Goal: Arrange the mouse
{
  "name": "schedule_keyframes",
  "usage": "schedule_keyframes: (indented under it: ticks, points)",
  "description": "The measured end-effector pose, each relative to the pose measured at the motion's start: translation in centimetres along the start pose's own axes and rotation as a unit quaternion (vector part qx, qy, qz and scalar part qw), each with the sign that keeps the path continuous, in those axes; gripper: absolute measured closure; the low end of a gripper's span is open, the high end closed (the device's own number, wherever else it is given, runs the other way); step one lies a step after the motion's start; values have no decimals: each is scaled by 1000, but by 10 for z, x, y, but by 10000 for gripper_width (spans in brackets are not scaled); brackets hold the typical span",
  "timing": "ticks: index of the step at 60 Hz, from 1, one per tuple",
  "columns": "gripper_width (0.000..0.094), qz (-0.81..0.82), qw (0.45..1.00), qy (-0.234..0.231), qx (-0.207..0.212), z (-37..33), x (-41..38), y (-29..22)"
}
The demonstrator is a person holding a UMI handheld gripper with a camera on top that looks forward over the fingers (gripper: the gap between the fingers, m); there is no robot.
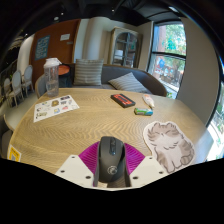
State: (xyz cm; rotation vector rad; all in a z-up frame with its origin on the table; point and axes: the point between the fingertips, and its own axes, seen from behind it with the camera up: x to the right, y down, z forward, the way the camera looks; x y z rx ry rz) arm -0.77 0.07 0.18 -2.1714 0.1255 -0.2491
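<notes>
- A pitcher (51,74) and a printed sheet (55,106) sit at the far left of the desk (90,125); a wide swing that way could knock the pitcher.
- The gripper (111,166) appears clenched on the black mouse (111,160), both pink pads (90,156) against its sides; a loose grip could let the smooth shell slip.
- The cat-shaped mat (170,143) lies just right; a skewed release would leave the mouse overhanging it.

The hand-held gripper (111,160) has two white angular fingers (72,167) with magenta pads (90,155) inside.
</notes>
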Motion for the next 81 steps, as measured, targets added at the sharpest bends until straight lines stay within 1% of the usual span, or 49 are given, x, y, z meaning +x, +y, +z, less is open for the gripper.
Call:
schedule_keyframes:
  ticks: [3,8,21,25,31,37,39,42,45,49,50,54,56,57,61,67,71,77,81]
  points:
    - [577,3,1000,9,-1,-4,13,-4]
    - [576,6,999,36,-5,-10,51,-9]
    - [579,13,994,105,1,-8,183,-28]
    - [578,20,995,101,-6,8,210,-24]
    - [579,33,994,93,-38,33,240,-2]
    - [577,44,994,77,-57,46,244,16]
    - [576,44,995,79,-41,47,246,11]
    - [568,49,995,81,-41,50,245,15]
    - [514,50,994,85,-48,49,244,17]
    - [441,62,991,102,-59,46,248,21]
    - [411,66,990,106,-61,45,247,21]
    - [237,75,988,111,-78,39,239,28]
    - [182,75,988,106,-78,33,233,28]
    - [170,75,989,103,-74,30,230,25]
    - [169,80,990,103,-54,16,222,15]
    - [169,77,990,109,-41,-15,205,10]
    - [166,74,990,118,-32,-42,195,9]
    - [169,66,989,132,-3,-84,177,8]
    - [170,62,988,142,4,-108,164,14]
